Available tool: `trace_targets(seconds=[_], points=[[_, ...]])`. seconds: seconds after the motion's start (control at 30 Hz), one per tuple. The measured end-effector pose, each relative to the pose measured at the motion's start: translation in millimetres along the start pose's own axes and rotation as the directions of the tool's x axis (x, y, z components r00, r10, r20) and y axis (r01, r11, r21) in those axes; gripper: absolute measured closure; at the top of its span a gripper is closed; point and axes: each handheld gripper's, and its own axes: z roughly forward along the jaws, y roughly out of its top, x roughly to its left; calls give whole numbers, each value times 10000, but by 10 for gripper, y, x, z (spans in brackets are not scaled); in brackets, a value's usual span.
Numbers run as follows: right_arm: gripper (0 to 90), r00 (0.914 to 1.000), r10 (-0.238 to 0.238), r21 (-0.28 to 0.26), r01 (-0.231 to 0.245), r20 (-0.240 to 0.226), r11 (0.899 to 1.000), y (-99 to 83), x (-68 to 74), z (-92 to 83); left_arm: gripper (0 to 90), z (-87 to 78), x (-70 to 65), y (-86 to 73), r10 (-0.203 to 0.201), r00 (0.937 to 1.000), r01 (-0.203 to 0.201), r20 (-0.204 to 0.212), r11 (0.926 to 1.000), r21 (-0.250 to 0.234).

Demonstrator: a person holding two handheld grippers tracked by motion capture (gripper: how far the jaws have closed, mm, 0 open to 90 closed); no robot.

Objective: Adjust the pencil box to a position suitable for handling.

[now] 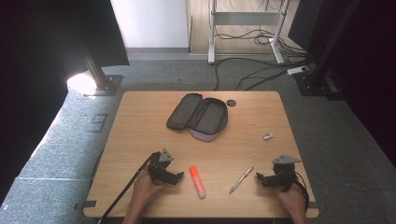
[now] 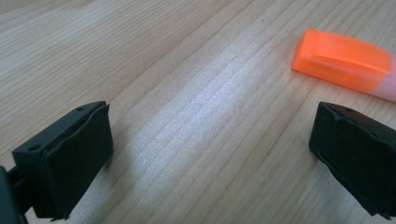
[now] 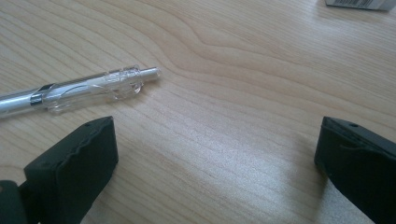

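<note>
The table [image 1: 140, 140] is pale wood with fine grain and a smooth, faint sheen. At twelve o'clock the open pencil case [image 1: 198, 114] looks like dark matt cloth. The highlighter [image 2: 343, 58] has a glossy, translucent orange plastic cap; the pen [image 3: 88, 88] is clear, shiny plastic. The left gripper [image 2: 210, 154] and right gripper [image 3: 215, 163] carry matt black, rubbery-looking pads. The floor [image 1: 60, 154] is rough grey carpet.

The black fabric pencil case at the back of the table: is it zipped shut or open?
Open. The black fabric pencil case lies unzipped, its two halves spread flat on the wooden table.
</note>
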Motion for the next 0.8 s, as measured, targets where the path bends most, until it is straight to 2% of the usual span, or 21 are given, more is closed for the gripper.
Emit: trace_targets(seconds=[0.43, 0.6, 0.8], points=[[0, 10000, -51, 17, 51, -63, 10000, 3, -6, 1, 19, 4, 6, 9, -133, 9998, 132, -117, 9999, -93], [0, 10000, -48, 19, 48, -62, 10000, 3, -5, 1, 0, 6, -4, 7, -275, 9993, 274, -247, 9996, -18], [0, 10000, -50, 18, 50, -63, 10000, 3, -6, 1, 0, -8, 7, 4, -263, 9993, 265, -260, 9996, 70]])
